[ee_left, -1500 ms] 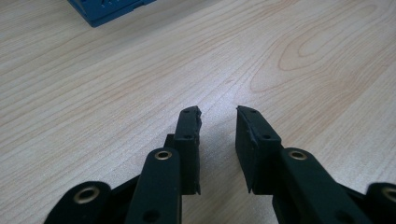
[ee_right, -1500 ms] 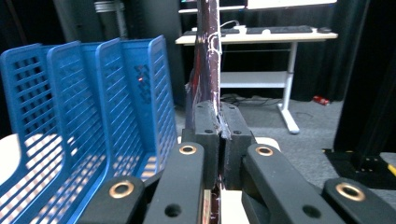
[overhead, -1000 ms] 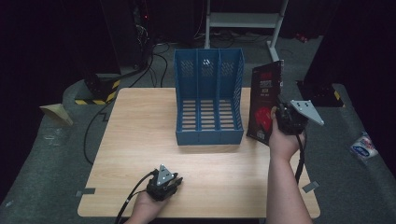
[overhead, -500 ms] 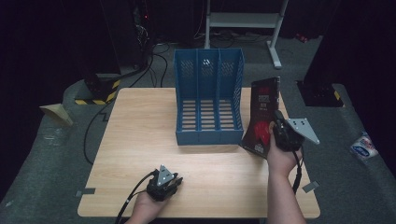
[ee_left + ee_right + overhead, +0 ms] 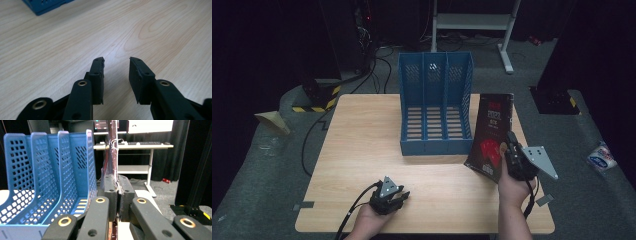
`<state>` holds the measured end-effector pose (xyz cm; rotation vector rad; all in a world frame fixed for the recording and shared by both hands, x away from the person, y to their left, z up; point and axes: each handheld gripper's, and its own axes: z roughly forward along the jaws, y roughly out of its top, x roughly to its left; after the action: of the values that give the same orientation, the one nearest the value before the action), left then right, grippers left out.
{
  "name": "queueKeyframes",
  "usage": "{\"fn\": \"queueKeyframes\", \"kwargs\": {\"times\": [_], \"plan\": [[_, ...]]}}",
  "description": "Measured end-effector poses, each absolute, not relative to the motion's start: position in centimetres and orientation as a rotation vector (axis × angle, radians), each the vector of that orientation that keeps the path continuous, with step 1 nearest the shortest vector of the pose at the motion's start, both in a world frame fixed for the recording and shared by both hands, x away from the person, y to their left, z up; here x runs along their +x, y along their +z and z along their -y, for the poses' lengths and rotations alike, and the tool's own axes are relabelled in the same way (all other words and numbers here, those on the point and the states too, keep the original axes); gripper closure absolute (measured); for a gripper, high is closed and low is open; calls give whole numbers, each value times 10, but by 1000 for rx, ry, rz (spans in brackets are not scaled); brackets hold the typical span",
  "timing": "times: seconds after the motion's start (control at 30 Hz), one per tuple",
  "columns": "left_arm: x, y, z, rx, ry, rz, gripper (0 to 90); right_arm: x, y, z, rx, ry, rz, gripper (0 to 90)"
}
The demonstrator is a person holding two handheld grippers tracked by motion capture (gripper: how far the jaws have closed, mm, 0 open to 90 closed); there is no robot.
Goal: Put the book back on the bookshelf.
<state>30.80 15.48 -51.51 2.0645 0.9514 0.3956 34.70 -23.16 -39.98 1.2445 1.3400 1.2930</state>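
The blue perforated plastic three-slot file rack [image 5: 435, 107] stands mid-surface, blocking your straight path forward. Its three slots are open at top and front. Bare light wooden surface [image 5: 357, 145] lies to its left and along your near edge. The dark red-printed book [image 5: 490, 135] stands just beside its right wall.

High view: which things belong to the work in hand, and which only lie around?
In the work:
- thin black book with red cover art
- blue perforated plastic file rack
- right gripper

Lying around:
- white packet on the floor
- white metal stand
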Motion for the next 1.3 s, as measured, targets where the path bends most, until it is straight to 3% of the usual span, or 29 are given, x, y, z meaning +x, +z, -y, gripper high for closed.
{"fn": "queueKeyframes", "kwargs": {"times": [0.23, 0.47, 0.67, 1.3], "plan": [[321, -449, -132, 1917, 385, -862, 565, 317, -396, 237, 1203, 1306, -1293, 872], [326, -377, -76, 1813, 418, -701, 499, 286, -392, 229, 1118, 1316, -1273, 872], [327, -360, -54, 1781, 381, -687, 485, 268, -388, 222, 1092, 1356, -1239, 872], [318, -309, -44, 1701, 366, -629, 423, 250, -375, 171, 1019, 1379, -1253, 872]]}}
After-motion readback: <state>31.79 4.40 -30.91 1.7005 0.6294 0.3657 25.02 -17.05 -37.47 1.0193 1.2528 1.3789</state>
